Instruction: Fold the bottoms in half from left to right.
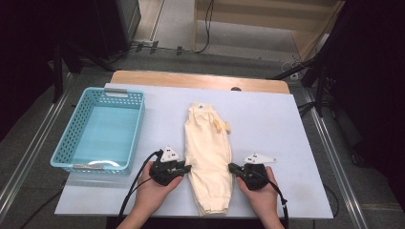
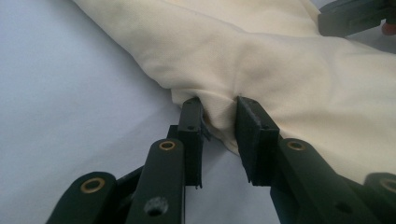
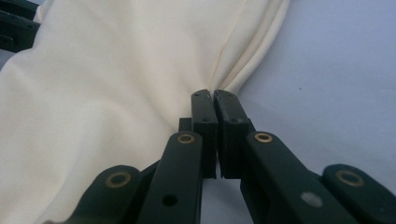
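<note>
A cream folded garment [image 1: 208, 157] lies lengthwise in the middle of the bench [image 1: 282, 124], its cuffed end close to the near edge and its waistband end pointing away. To its left a light blue basket [image 1: 64, 143] stands well apart near the bench's left edge; to its right the pale surface is bare out to the right edge. Both hands come in from the near edge, low and level, facing each other across the garment's lower half. The left gripper [image 2: 218, 119] points at the left edge of the cloth, its jaws narrowed with a bunched fold pinched between them. The right gripper [image 3: 213, 100] meets the right edge, its jaws pressed nearly together on a thin fold of the fabric.
</note>
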Motion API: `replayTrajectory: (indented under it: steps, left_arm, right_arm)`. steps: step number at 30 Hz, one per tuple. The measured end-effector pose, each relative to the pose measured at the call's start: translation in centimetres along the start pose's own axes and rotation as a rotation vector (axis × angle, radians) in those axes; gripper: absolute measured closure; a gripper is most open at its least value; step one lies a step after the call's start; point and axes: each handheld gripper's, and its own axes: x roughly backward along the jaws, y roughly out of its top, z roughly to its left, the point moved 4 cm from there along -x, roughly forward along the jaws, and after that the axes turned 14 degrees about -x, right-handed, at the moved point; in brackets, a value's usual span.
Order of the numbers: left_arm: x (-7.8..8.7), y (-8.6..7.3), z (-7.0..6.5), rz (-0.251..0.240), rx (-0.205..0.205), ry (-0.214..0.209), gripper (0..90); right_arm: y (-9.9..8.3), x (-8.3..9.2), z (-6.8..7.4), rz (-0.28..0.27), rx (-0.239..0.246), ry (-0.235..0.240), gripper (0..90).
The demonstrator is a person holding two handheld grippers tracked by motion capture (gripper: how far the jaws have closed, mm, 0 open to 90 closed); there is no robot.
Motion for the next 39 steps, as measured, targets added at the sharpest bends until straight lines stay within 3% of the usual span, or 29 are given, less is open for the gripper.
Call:
replayTrajectory:
  steps: [11,14,16,18,21,26,31,35,39]
  left_arm:
    - [0.0,-0.1,-0.2,-0.002,-0.003,-0.02,81.3]
    - [0.0,-0.1,-0.2,0.001,-0.001,-0.025,83.1]
    - [0.0,-0.1,-0.2,0.002,-0.003,-0.023,83.5]
    - [0.0,-0.1,-0.2,0.004,-0.003,-0.023,84.0]
    - [-0.1,-0.1,-0.2,0.006,-0.007,-0.021,84.7]
    - [-0.1,-0.2,-0.2,0.008,-0.01,-0.016,85.7]
    - [-0.1,-0.2,-0.2,0.006,-0.007,-0.024,86.1]
    - [-0.1,-0.2,-0.1,0.006,-0.01,-0.022,86.4]
    - [-0.1,-0.3,-0.2,0.003,-0.007,-0.026,87.0]
  right_arm:
    - [-0.6,0.8,0.1,0.003,0.013,-0.003,85.1]
    - [-0.1,0.9,0.0,-0.023,0.029,0.003,74.8]
    - [0.7,1.1,-0.2,-0.055,0.047,-0.027,67.1]
    - [1.6,1.5,-0.4,-0.078,0.047,-0.006,61.8]
    - [3.1,1.8,-0.5,-0.115,0.077,-0.01,61.7]
    - [5.7,0.9,0.2,-0.124,0.12,-0.021,65.0]
    - [8.3,-0.4,0.6,-0.094,0.139,0.008,83.1]
    - [10.0,-1.1,0.4,-0.092,0.147,-0.006,82.7]
    - [11.5,-1.6,0.1,-0.103,0.134,-0.016,72.6]
